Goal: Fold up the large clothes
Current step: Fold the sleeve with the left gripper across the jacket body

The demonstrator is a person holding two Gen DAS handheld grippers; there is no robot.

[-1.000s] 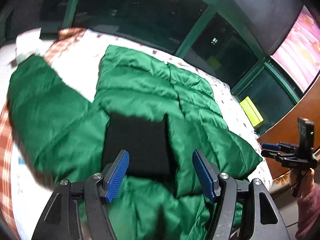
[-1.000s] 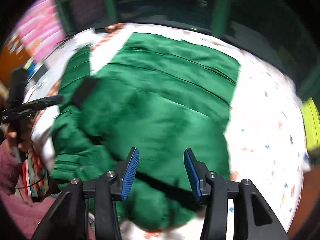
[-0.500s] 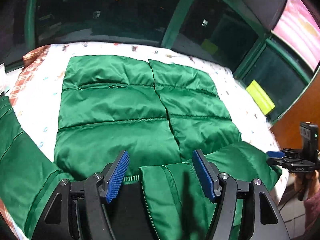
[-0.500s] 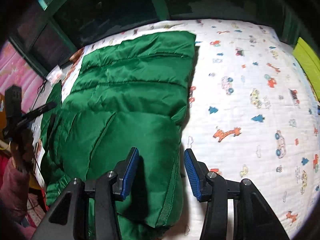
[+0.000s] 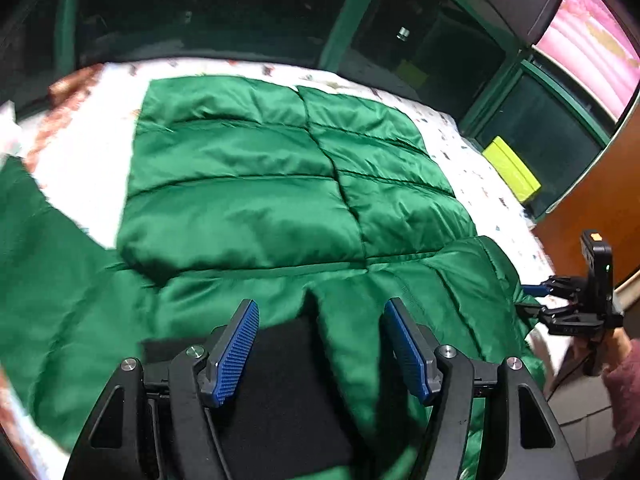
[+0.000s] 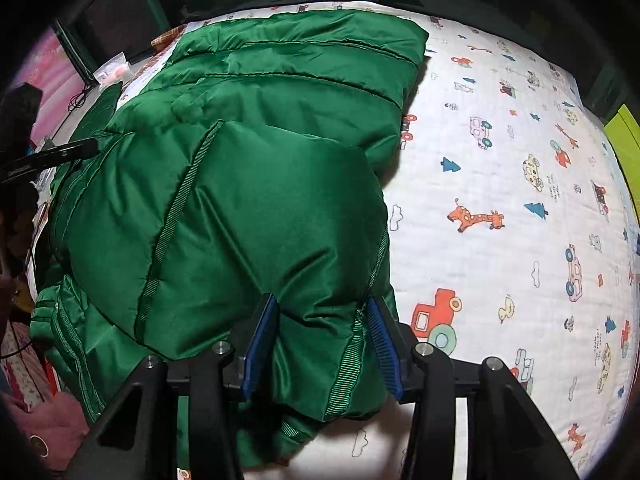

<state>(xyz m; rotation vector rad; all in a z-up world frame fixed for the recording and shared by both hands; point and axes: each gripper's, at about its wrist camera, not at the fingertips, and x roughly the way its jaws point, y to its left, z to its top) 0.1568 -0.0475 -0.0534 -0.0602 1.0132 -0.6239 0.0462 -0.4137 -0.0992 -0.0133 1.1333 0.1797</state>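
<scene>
A large green quilted jacket [image 5: 248, 184] lies spread on a bed with a white printed sheet [image 6: 500, 184]. In the left wrist view my left gripper [image 5: 320, 344] is open above the jacket's near edge, over its black lining [image 5: 288, 392]. A sleeve [image 5: 36, 264] lies off to the left. In the right wrist view my right gripper [image 6: 324, 344] has its jaws on both sides of a puffy fold of the jacket [image 6: 248, 208] near its right edge, fabric bulging between the blue pads [image 6: 260, 344]. The right gripper also shows in the left wrist view [image 5: 568, 304].
Dark windows with green frames [image 5: 352, 12] stand behind the bed. A yellow-green box [image 5: 512, 168] sits at the bed's far right. A wooden panel [image 5: 592, 200] is on the right. A pink curtain [image 6: 44, 72] hangs at the left of the right wrist view.
The right gripper moved down onto the jacket's edge, and its jaws now straddle a fold of fabric. The left gripper came lower over the black lining and stayed open.
</scene>
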